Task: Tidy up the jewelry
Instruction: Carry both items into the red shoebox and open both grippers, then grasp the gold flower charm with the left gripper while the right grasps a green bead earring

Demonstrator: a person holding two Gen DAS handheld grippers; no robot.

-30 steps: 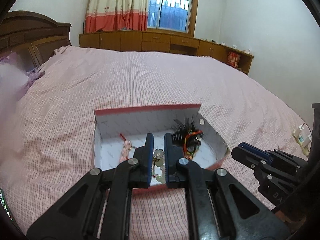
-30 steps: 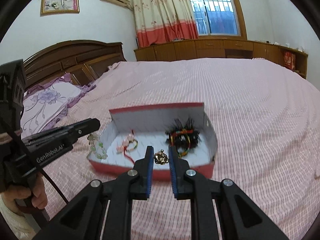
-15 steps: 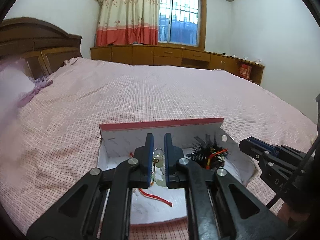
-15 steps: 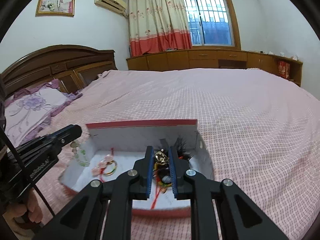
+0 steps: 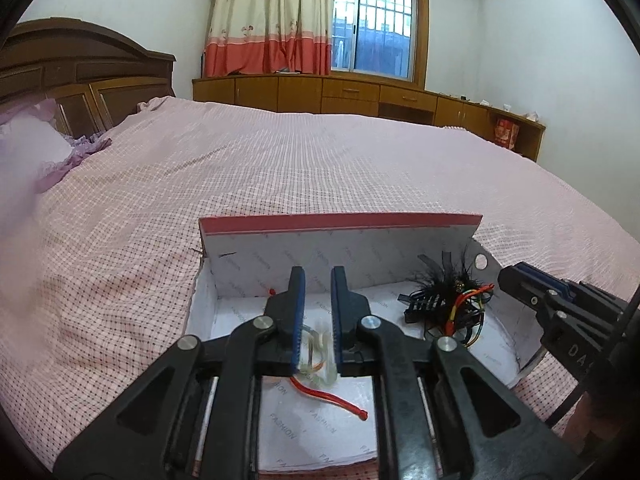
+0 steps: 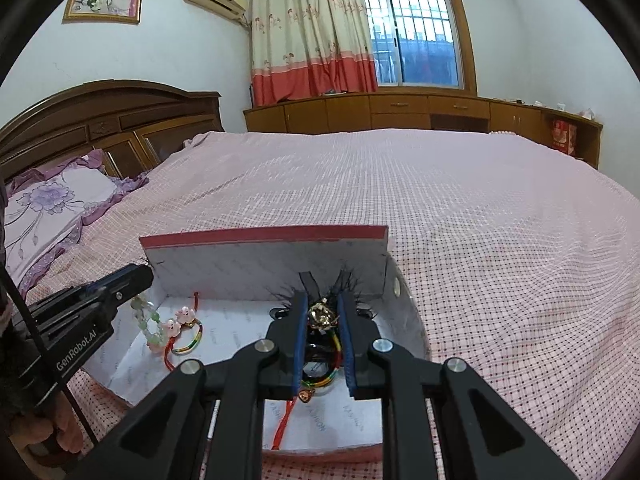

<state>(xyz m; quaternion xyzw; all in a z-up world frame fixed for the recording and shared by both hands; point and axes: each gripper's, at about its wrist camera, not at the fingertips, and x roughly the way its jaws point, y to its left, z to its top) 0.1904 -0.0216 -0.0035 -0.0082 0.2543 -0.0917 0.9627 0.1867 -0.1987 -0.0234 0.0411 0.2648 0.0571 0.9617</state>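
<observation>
A shallow red-rimmed box (image 5: 340,222) with white lining sits on the pink bed; it also shows in the right wrist view (image 6: 264,236). My left gripper (image 5: 318,280) is over the box's left half, shut on a pale green bead bracelet (image 5: 320,354) that hangs into the box (image 6: 146,322). My right gripper (image 6: 322,306) is over the right half, shut on a small gold ornament (image 6: 321,314). In the box lie a black feathered hair clip (image 5: 438,294), coloured cord bracelets (image 5: 468,312) and a pink-bead bracelet with a red cord (image 6: 184,330).
The pink checked bedspread (image 6: 460,208) spreads all around the box. A dark wooden headboard (image 6: 100,120) and a purple floral pillow (image 6: 48,204) are at the left. Low wooden cabinets (image 6: 400,110) stand under the window.
Both grippers have moved down and forward into the box, each still holding its piece. The bead bracelet now hangs low inside the box.
</observation>
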